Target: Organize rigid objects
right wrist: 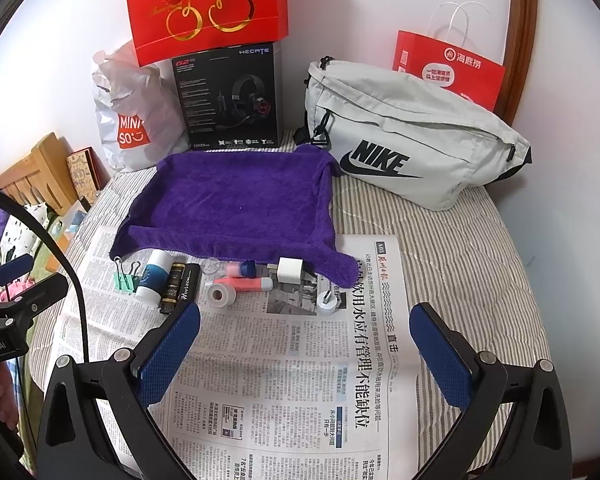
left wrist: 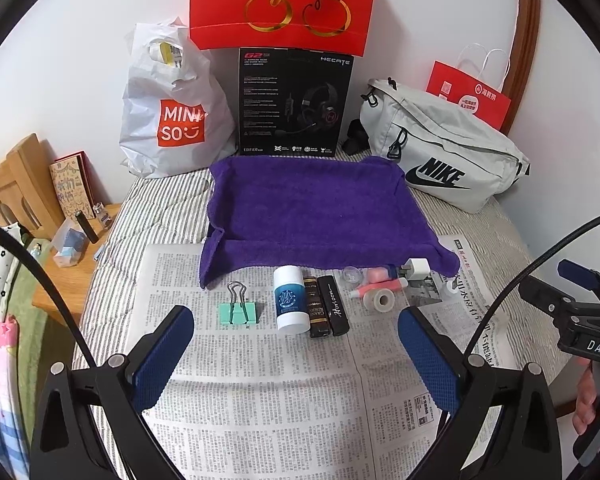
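White round plug (right wrist: 326, 303) clear only in right view; mostly hidden left

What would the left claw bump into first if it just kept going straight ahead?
Probably the white bottle with the blue label, lying on the newspaper almost dead ahead of the open left claw. The two dark tubes lie just beside it. Depth is hard to judge, so it might touch paper first.
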Available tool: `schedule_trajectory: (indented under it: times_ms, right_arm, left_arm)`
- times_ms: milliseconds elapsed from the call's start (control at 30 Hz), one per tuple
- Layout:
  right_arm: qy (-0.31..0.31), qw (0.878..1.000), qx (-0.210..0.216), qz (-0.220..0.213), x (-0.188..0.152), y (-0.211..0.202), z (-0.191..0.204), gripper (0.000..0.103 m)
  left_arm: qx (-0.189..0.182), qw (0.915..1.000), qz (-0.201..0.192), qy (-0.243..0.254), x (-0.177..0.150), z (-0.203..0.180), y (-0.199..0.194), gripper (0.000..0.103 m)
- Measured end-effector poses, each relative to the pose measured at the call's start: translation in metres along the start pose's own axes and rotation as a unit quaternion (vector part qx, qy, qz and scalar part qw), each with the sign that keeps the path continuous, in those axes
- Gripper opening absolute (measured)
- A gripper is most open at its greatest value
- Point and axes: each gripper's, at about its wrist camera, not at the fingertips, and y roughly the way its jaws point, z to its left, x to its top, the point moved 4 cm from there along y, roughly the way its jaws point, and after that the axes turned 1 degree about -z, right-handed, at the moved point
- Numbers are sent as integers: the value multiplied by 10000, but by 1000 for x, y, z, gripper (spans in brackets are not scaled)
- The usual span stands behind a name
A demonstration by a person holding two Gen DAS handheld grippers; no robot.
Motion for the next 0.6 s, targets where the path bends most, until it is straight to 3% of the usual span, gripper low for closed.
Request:
schedule_trajectory:
  times_ms: [600]
  right_arm:
    - [4, 10000, 11, 26, -1, 2, -1, 103]
  left_arm:
    - [-1, 10000, 3, 55, 0, -2, -1, 103]
